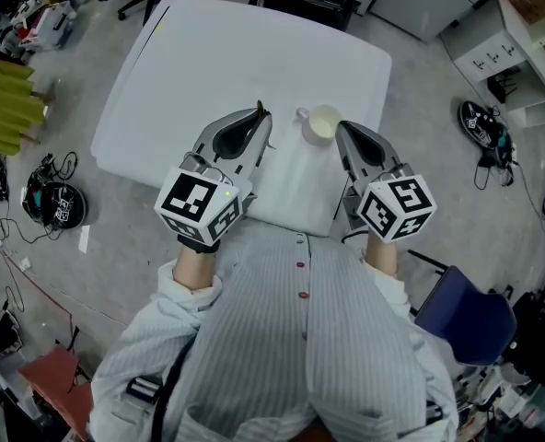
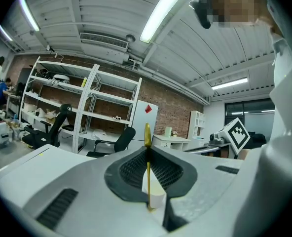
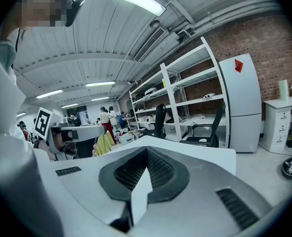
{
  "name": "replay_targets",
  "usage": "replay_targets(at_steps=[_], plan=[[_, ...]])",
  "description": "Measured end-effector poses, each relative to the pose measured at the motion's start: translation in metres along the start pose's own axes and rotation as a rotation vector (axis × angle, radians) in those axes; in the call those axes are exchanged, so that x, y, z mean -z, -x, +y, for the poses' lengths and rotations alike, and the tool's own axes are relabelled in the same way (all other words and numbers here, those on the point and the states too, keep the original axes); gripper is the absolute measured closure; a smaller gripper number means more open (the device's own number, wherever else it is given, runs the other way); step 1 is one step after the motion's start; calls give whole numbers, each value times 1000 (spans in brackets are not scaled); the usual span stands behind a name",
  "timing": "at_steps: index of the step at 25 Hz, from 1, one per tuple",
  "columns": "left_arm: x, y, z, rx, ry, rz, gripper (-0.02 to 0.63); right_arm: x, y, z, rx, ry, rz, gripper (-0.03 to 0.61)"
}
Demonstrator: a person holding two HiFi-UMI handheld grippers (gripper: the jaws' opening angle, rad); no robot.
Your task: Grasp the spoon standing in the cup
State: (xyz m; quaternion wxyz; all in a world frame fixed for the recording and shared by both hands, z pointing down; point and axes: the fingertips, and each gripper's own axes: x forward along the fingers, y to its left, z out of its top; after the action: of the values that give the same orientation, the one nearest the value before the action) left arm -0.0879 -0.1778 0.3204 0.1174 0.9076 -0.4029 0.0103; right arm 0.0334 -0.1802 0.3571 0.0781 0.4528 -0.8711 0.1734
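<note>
Spoon (image 2: 147, 134) is standing upright in the left gripper (image 1: 260, 118), whose jaws are closing tightly on its thin golden handle; it is outside the cup (image 1: 320, 123), which is sitting on the white table (image 1: 208, 63) just beside; the right gripper (image 1: 341, 128) is holding nothing, jaws together.

The cup (image 1: 320, 124) is sitting on the table (image 1: 208, 53), toward the person's edge. The left gripper (image 1: 260, 118) is hovering just left of it, with the spoon (image 2: 147, 132) standing between its jaws. The right gripper (image 1: 340, 127) is hovering just right of the cup.
</note>
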Motion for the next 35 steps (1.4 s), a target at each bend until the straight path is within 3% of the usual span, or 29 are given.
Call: replay_targets(at_steps=[17, 35], plan=[[4, -12, 0, 15, -13, 19, 588, 3, -3, -6, -4, -3, 4, 571], [9, -23, -37, 197, -179, 89, 588, 4, 0, -6, -11, -3, 12, 569]])
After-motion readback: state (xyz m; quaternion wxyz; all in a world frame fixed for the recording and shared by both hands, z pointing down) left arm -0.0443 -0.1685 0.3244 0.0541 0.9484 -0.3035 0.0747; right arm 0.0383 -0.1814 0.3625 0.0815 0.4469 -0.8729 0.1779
